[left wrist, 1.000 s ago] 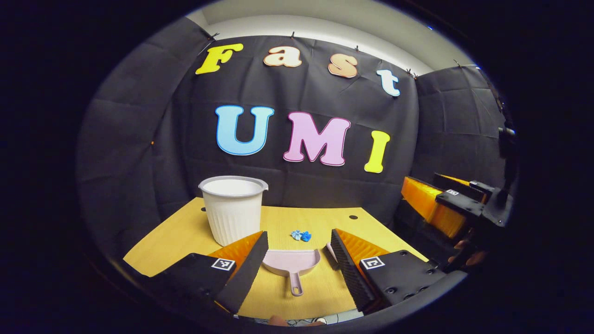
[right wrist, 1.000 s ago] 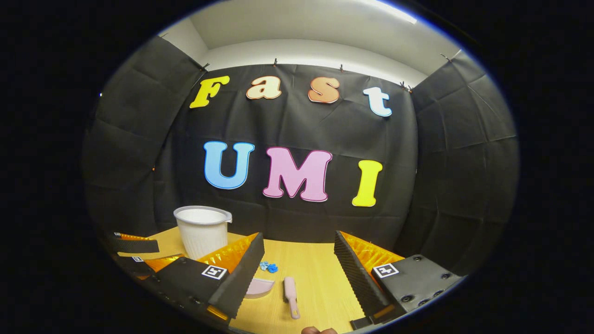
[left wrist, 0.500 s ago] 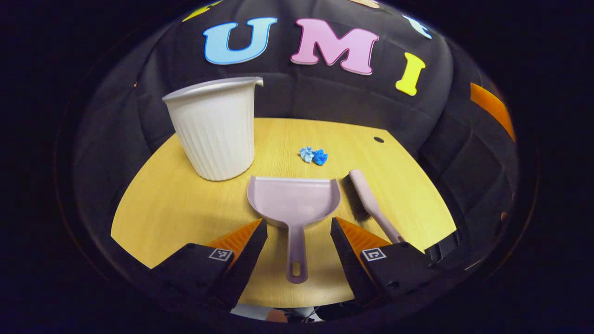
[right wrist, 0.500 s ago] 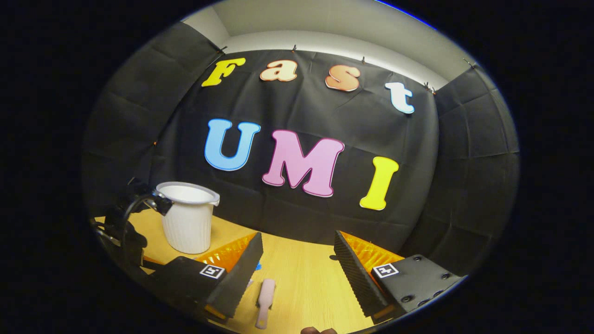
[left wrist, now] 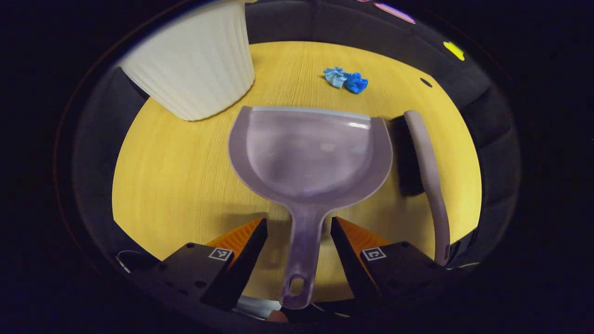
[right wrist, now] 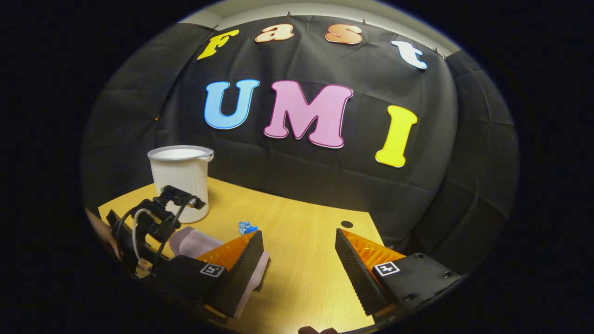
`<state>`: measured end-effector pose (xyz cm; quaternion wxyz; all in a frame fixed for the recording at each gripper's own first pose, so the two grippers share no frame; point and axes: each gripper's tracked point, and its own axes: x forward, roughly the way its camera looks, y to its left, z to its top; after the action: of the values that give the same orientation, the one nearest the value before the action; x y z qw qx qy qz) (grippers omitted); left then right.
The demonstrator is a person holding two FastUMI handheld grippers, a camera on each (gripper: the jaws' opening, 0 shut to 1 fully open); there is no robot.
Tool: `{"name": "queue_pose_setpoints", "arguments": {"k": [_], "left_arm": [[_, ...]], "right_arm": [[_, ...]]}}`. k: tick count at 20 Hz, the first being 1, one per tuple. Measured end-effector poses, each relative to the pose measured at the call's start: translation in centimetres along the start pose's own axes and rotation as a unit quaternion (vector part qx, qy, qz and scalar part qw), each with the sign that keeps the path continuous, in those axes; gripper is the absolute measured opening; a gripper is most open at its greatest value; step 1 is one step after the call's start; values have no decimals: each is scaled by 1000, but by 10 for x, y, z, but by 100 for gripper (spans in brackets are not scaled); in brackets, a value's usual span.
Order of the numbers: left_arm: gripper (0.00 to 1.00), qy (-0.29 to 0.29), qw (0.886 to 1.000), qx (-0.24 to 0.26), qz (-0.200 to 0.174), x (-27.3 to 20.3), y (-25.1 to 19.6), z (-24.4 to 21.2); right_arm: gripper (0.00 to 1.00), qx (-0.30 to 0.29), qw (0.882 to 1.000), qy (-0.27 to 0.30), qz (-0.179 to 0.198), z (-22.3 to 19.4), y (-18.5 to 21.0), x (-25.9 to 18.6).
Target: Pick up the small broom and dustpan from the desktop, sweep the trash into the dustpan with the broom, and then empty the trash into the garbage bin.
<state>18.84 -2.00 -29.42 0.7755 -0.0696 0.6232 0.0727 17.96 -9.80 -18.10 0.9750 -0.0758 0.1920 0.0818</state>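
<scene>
- Left gripper [left wrist: 298, 227]: spread wide astride dustpan [left wrist: 310, 155] handle, not pinching; broom [left wrist: 427, 171] just beside pan
- Right gripper [right wrist: 299, 253]: gaping, empty, above desktop [right wrist: 306, 273]
- Trash [left wrist: 345, 80] near garbage bin [left wrist: 195, 69]

dustpan [left wrist: 310, 155]: was a pale, translucent lilac-pink, with a lighter strip along its front lip.
broom [left wrist: 429, 167]: had a handle of the same pale pink and dark, near-black bristles.
trash [left wrist: 345, 80]: was two crumpled scraps, one light blue, one deeper blue.
garbage bin [left wrist: 197, 69]: was off-white with fine vertical ribs and a greyish rim.
counter [left wrist: 176, 157]: was yellow, with a light wood grain.
</scene>
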Motion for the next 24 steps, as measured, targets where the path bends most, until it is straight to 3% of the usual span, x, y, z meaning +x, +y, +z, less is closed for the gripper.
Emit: {"name": "queue_pose_setpoints", "arguments": {"k": [2,5,9,13,14,15,16,18,20,21,22,24], "left_arm": [[84,29,999,6,14,5,0,5],[67,53,998,15,20,11,-6,13],[36,71,997,16,2,11,-7,20],[31,68,997,26,-24,10,-5,16],[29,68,997,37,-30,10,-4,16],[29,65,996,44,-35,11,-4,16],[29,61,996,46,-40,12,-4,17],[29,51,996,45,-51,10,-2,16],[29,41,996,42,-61,10,-2,16],[29,35,996,42,-66,11,-2,17],[29,31,996,44,-70,11,-2,17],[29,22,995,42,-82,10,0,16]], "right_arm": [[100,29,998,53,30,-25,11,2],[100,34,993,102,43,-46,15,7],[96,75,978,187,45,-75,20,7],[100,72,964,251,43,-101,35,6],[95,68,960,269,40,-107,40,5],[100,66,955,286,39,-114,45,5],[95,68,948,307,41,-121,53,6],[100,83,926,365,47,-142,68,5],[96,95,893,438,41,-165,82,3],[100,101,880,464,32,-175,86,4],[96,108,868,484,22,-181,88,4],[96,115,854,508,4,-183,84,6]]}}
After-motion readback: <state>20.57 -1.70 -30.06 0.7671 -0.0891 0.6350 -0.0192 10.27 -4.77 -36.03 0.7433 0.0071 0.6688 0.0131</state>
